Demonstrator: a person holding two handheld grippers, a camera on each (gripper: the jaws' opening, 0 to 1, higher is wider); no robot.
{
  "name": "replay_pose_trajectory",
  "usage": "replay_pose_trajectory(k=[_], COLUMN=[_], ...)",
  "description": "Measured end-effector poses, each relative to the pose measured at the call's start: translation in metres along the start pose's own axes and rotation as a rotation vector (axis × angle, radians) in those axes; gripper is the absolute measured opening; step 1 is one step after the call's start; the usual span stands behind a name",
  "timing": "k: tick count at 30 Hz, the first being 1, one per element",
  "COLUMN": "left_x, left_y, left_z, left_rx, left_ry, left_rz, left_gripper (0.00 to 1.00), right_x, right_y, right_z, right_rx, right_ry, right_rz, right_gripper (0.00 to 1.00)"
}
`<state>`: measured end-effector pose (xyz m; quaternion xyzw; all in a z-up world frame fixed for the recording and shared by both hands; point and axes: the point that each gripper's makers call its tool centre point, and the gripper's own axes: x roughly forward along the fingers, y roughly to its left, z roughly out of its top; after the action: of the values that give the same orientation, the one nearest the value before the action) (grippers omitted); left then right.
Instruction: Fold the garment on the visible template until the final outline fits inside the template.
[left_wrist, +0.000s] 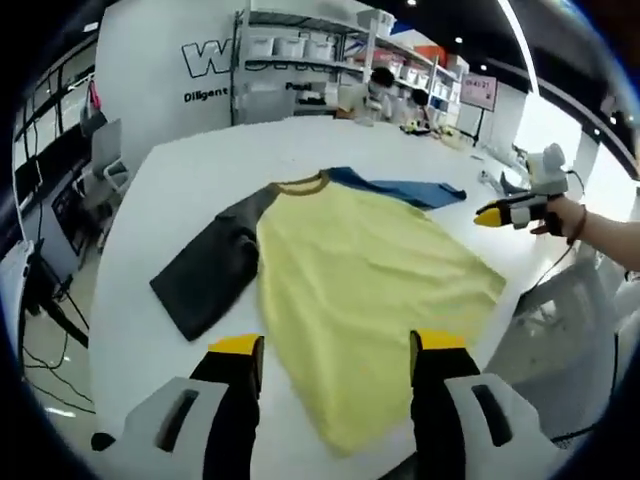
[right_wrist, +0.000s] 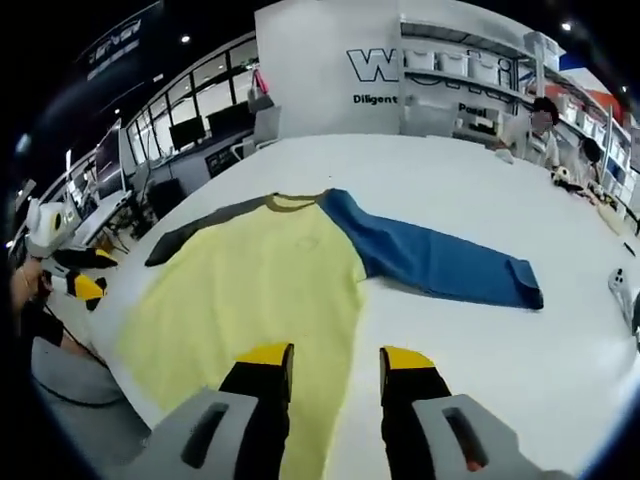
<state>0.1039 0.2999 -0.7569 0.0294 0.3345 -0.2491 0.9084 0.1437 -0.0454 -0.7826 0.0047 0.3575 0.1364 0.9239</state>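
Note:
A long-sleeved shirt lies flat on the white table (left_wrist: 200, 170). Its yellow body (left_wrist: 360, 270) (right_wrist: 260, 290) faces up, with a dark grey sleeve (left_wrist: 215, 265) (right_wrist: 195, 228) on one side and a blue sleeve (left_wrist: 410, 190) (right_wrist: 440, 265) spread out on the other. My left gripper (left_wrist: 338, 345) hovers open over the hem end of the yellow body, nothing between its yellow-tipped fingers. My right gripper (right_wrist: 335, 358) is open above the yellow body's edge near the blue sleeve. In the left gripper view the right gripper (left_wrist: 505, 212) sits at the table's right edge, held by a hand.
Shelving with white bins (left_wrist: 300, 50) and people at a bench (right_wrist: 545, 125) stand beyond the far table edge. Desks with monitors (right_wrist: 190, 130) line one side. Small objects lie near the table's far corner (left_wrist: 420, 125). A grey chair (left_wrist: 105, 150) stands beside the table.

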Motion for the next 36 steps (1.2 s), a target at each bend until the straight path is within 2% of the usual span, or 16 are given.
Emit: replay_pose_trajectory(k=[3, 8, 12, 15, 20, 26, 29, 32, 36], left_x=[0.004, 0.010, 0.011, 0.012, 0.016, 0.019, 0.021, 0.022, 0.026], left_y=[0.002, 0.008, 0.008, 0.010, 0.008, 0.006, 0.010, 0.011, 0.016], left_z=[0.005, 0.005, 0.004, 0.005, 0.014, 0.018, 0.016, 0.015, 0.013], left_rx=[-0.032, -0.045, -0.053, -0.048, -0.025, 0.003, 0.021, 0.016, 0.002], left_ry=[-0.025, -0.016, -0.016, -0.019, -0.056, -0.067, -0.046, -0.046, -0.027], left_rz=[0.001, 0.025, 0.019, 0.022, 0.022, 0.027, 0.042, 0.042, 0.063], left_gripper=[0.80, 0.99, 0.99, 0.99, 0.99, 0.99, 0.99, 0.99, 0.97], right_x=[0.005, 0.018, 0.029, 0.035, 0.051, 0.063, 0.071, 0.080, 0.093], right_y=[-0.017, -0.069, -0.105, -0.122, -0.164, -0.192, -0.203, -0.212, -0.221], right_z=[0.012, 0.029, 0.035, 0.039, 0.042, 0.035, 0.034, 0.035, 0.038], right_rx=[0.000, 0.004, -0.020, -0.041, -0.055, -0.051, -0.051, -0.024, -0.027], right_ry=[-0.010, -0.013, -0.011, -0.018, -0.021, 0.012, 0.023, 0.018, 0.018], right_rz=[-0.019, -0.092, -0.146, -0.170, -0.202, -0.244, -0.252, -0.253, -0.254], right_gripper=[0.37, 0.37, 0.36, 0.35, 0.34, 0.32, 0.29, 0.28, 0.25])
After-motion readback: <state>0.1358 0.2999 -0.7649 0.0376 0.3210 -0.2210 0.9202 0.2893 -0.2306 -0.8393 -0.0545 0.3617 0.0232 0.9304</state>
